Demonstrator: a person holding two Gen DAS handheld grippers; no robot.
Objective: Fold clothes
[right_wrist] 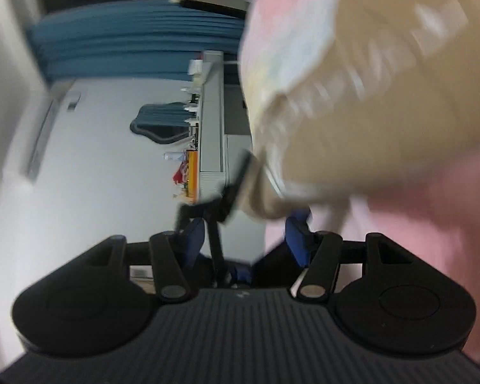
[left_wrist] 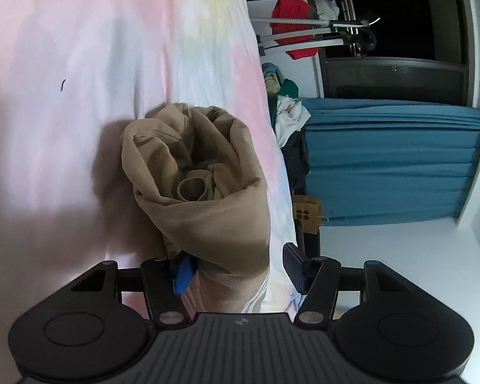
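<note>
A tan garment with white stripes lies bunched in a loose roll on a pastel tie-dye sheet; the view is rolled sideways. My left gripper straddles its near end. The left blue pad touches the cloth, while the other finger stands apart from it, so the gripper is open. In the blurred right wrist view the same tan garment fills the upper right. Its lower end hangs just beyond my right gripper, whose fingers stand wide apart. A blurred black part crosses between them.
Beyond the sheet's edge are a pile of mixed clothes, a red garment on a metal rack, a cardboard piece and blue curtains. The right wrist view shows a white wall, blue curtains and a cluttered shelf.
</note>
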